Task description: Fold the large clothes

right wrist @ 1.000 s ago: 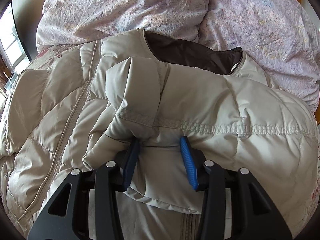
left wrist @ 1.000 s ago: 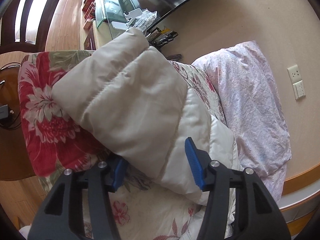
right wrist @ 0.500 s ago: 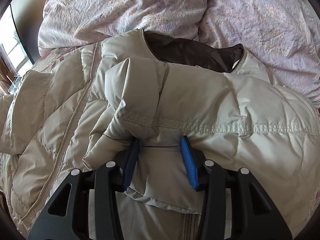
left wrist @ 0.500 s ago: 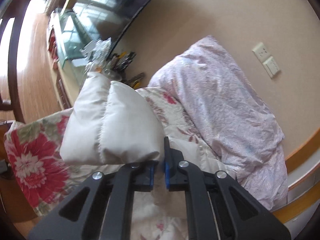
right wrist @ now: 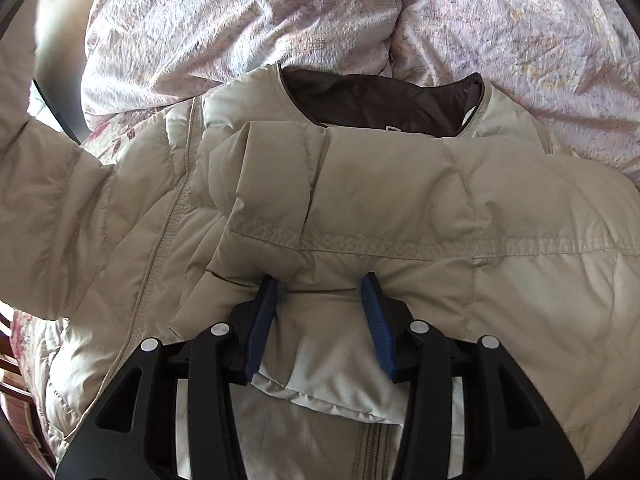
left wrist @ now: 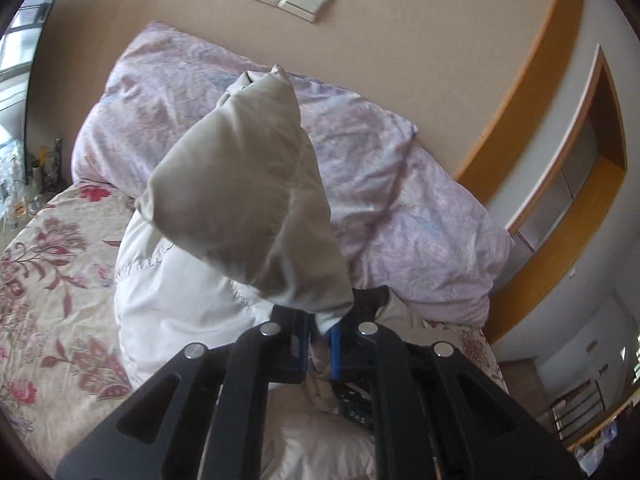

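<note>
Jacket (right wrist: 168,208), pale quilted down, lies face up on the bed (left wrist: 48,264) with its far sleeve (left wrist: 248,200) lifted; carry that sleeve across the chest, lay it flat over the one already folded there, and avoid dragging the body. Left gripper (left wrist: 320,344): jaws pinching the sleeve's cuff end. Right gripper (right wrist: 320,320): jaws spread, straddling the folded sleeve (right wrist: 400,200), pads touching fabric.

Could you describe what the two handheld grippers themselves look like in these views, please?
Both look alike: the left gripper and right gripper have matte black linkage arms with cut-out slots and round silver pivot bolts. Their fingers carry blue pads, ribbed on the right gripper. No cables, sleeves or hands are in view.
</note>
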`<state>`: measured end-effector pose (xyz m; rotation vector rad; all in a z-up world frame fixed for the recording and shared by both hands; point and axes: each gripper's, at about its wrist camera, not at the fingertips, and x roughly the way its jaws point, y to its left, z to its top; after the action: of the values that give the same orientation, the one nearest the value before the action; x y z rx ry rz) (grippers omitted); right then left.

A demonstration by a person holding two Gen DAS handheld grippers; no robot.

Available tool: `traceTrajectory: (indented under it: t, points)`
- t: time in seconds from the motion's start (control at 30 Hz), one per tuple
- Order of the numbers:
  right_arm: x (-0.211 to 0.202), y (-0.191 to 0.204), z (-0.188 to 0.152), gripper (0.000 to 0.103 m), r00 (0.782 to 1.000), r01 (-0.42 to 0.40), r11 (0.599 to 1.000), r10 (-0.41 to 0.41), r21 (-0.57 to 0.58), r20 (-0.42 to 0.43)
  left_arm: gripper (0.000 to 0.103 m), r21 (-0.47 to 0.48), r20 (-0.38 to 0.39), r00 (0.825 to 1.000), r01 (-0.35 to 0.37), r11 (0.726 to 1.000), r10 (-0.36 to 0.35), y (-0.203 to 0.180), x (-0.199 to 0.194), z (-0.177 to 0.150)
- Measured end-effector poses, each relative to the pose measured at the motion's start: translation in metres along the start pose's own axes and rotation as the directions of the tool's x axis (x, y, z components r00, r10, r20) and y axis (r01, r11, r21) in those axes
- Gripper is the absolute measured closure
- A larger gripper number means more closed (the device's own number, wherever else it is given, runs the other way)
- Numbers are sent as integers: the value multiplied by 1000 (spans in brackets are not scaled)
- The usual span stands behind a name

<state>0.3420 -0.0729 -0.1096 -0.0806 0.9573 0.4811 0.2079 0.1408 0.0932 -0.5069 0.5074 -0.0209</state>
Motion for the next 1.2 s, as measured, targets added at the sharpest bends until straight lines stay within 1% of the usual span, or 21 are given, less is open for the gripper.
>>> traceTrajectory:
  t: [0.1, 0.23, 0.33, 0.4, 0.5, 0.6, 0.67, 0.7, 0.73, 0.77, 0.8, 0.83, 0.87, 0.9, 0.93, 0.97, 1.0, 1.03, 1.1, 1.13, 1.2]
  points:
    - [-12, -9, -3, 56, 1000, -22, 999, 22, 35, 2, 95, 55, -55, 998, 37, 998, -34, -30, 22, -13]
    - [-39, -27, -10, 53, 998, 7, 998, -10, 58, 55, 95, 110, -128, 990, 72, 991, -57, -58, 48, -35]
    - [-62, -45, -15, 52, 993, 49, 995, -57, 83, 101, 94, 165, -178, 983, 80, 983, -50, -79, 69, -55]
    - [-75, -60, -18, 51, 986, 91, 990, -105, 107, 131, 93, 196, -212, 976, 91, 976, -48, -91, 82, -67]
    - [-90, -84, -20, 51, 977, 129, 979, -153, 159, 151, 90, 230, -257, 965, 101, 968, -39, -104, 100, -85]
    - [-99, -110, -21, 51, 967, 170, 961, -205, 218, 151, 78, 265, -310, 951, 109, 958, -22, -116, 119, -106]
    - [-104, -125, -24, 51, 962, 180, 950, -224, 253, 154, 64, 278, -344, 939, 102, 955, 0, -121, 130, -118]
    - [-107, -131, -25, 51, 962, 180, 946, -227, 269, 155, 59, 286, -364, 931, 110, 952, 1, -123, 133, -123]
    - [-109, -135, -25, 51, 961, 176, 944, -226, 279, 157, 48, 284, -381, 925, 129, 950, -12, -124, 134, -127]
    - [-112, -139, -27, 51, 961, 171, 943, -224, 287, 164, 43, 279, -393, 919, 153, 948, -32, -125, 132, -128]
    - [-115, -142, -27, 51, 960, 164, 943, -220, 291, 174, 41, 280, -399, 915, 178, 943, -55, -126, 127, -128]
    - [-119, -142, -27, 51, 959, 151, 945, -212, 291, 188, 36, 289, -393, 917, 195, 937, -70, -126, 120, -127]
    - [-123, -141, -27, 51, 960, 127, 949, -191, 288, 207, 32, 303, -373, 924, 202, 931, -79, -125, 111, -124]
    - [-125, -140, -26, 51, 960, 96, 955, -163, 281, 228, 30, 326, -343, 936, 194, 925, -75, -125, 102, -120]
    - [-129, -136, -25, 51, 958, 57, 963, -127, 265, 256, 28, 352, -308, 950, 171, 920, -58, -122, 93, -114]
    - [-132, -129, -25, 52, 956, 20, 972, -87, 236, 279, 27, 375, -268, 963, 131, 918, -28, -115, 86, -108]
    - [-132, -120, -24, 52, 955, -15, 980, -44, 198, 293, 27, 388, -238, 971, 89, 917, 7, -109, 81, -101]
    - [-130, -109, -24, 53, 954, -48, 987, 0, 153, 298, 27, 390, -216, 976, 53, 919, 36, -99, 80, -94]
    - [-124, -87, -20, 56, 954, -98, 993, 74, 70, 292, 27, 375, -189, 976, -26, 927, 104, -76, 81, -81]
    - [-120, -78, -18, 58, 953, -117, 992, 101, 41, 285, 27, 364, -178, 975, -63, 929, 135, -64, 82, -75]
    - [-110, -64, -14, 58, 951, -144, 990, 138, -1, 275, 27, 345, -161, 969, -124, 930, 189, -42, 87, -67]
